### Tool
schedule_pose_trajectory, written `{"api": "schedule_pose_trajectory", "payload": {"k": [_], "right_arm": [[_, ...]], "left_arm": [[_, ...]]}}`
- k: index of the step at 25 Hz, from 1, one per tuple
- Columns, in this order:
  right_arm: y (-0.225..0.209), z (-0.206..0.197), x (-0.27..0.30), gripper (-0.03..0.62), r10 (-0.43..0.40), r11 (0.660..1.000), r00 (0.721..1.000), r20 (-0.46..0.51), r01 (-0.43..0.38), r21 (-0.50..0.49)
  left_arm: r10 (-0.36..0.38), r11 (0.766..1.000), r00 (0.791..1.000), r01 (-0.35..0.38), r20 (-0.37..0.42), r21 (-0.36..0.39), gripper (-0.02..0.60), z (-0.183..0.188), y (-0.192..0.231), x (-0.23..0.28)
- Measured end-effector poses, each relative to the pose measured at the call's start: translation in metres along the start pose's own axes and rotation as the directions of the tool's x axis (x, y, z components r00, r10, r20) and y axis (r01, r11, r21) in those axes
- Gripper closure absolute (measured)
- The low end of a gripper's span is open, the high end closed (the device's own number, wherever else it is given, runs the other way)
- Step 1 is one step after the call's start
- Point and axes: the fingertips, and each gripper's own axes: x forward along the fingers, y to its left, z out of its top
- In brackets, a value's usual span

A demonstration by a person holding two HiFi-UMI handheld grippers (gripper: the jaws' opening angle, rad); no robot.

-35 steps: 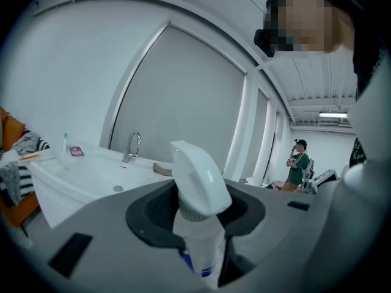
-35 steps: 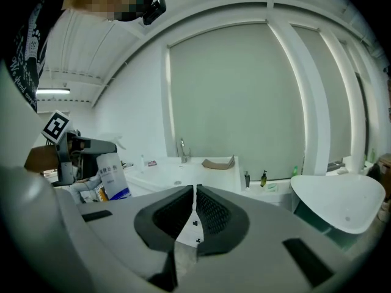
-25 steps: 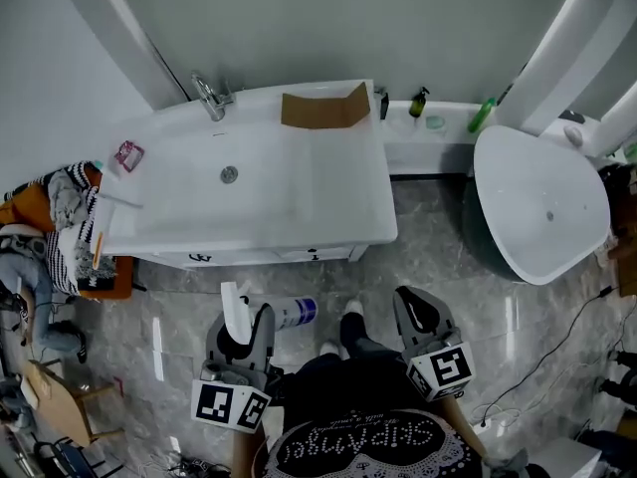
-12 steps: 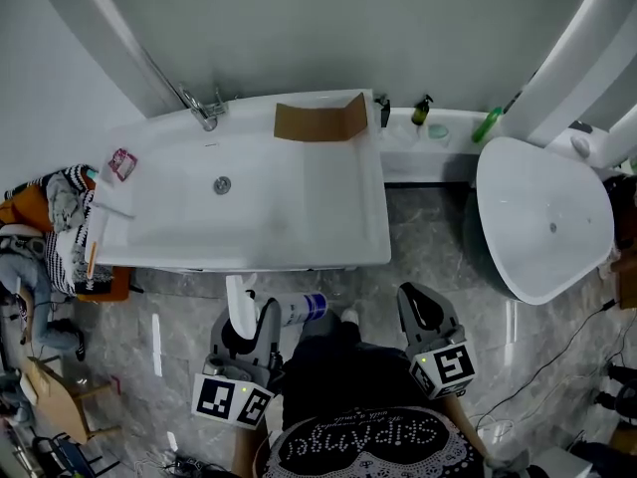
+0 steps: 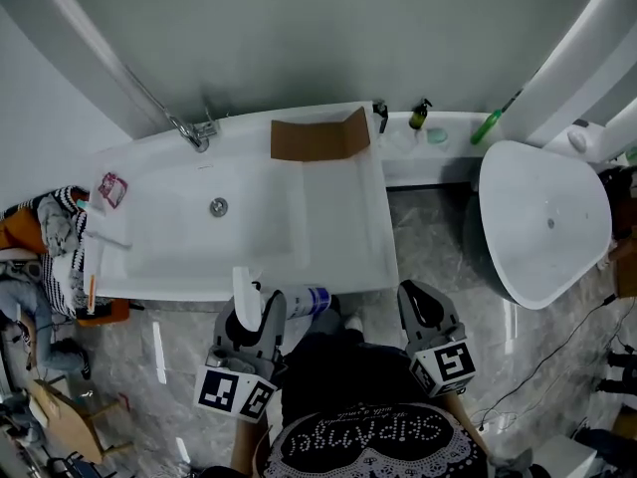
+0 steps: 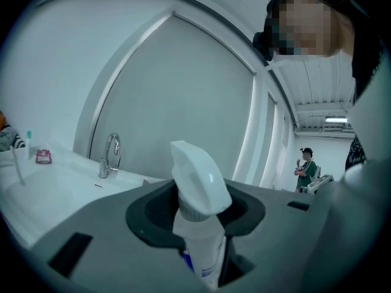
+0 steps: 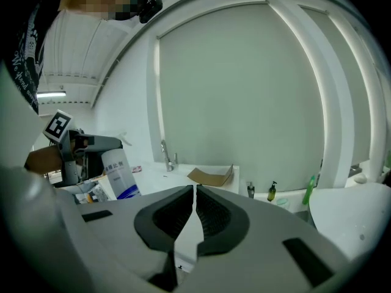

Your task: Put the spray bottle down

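Far left, on the floor: heap of striped and orange clothing (image 5: 50, 229). Next is the white rectangular washbasin unit (image 5: 338, 229). A small pink packet (image 5: 110, 188) sits at its back left corner. A chrome tap (image 5: 194, 130) is on the back edge, left of centre. A folded brown cardboard sheet (image 5: 318, 137) lies at the back right corner.

The left gripper (image 5: 251, 312) sits just off the unit's front edge, over the grey marbled floor (image 5: 179, 329). Its jaws are clamped on the neck of the white plastic spray bottle with a blue label (image 5: 302, 303). The left gripper view confirms: pads tight on both sides below the trigger head. The bottle rests on no surface and lies crosswise in the head view, with the trigger head at left overlapping the unit's front edge and the base to the right.

The right gripper (image 5: 421, 310) is near the unit's front right corner, apart from the bottle. Its jaws are nearly together, only a thin slit, nothing in them.

Right of the unit, a narrow white ledge (image 5: 438, 155) carries a dark pump bottle (image 5: 419, 115) and a green bottle (image 5: 484, 124). Far right: white oval basin (image 5: 545, 222).
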Motion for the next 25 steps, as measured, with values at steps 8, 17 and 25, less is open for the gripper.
{"api": "schedule_pose_trajectory", "payload": {"k": [8,17,25], "right_arm": [[-0.005,0.036,0.049,0.565,-0.069,0.998,0.997,0.043,0.068,0.014],[-0.007,0.026,0.062,0.565,-0.120,0.992,0.993,0.021,0.119,0.050],[-0.014,0.029,0.078,0.565,-0.128,0.990,0.991,0.026,0.126,0.070]], "left_arm": [[-0.077,0.996,0.997,0.079,-0.028,0.045,0.428,0.026,0.033,0.053],[-0.129,0.990,0.989,0.132,-0.066,0.046,0.428,0.023,0.046,0.074],[-0.131,0.989,0.989,0.135,-0.075,0.053,0.428,0.026,0.050,0.086]]}}
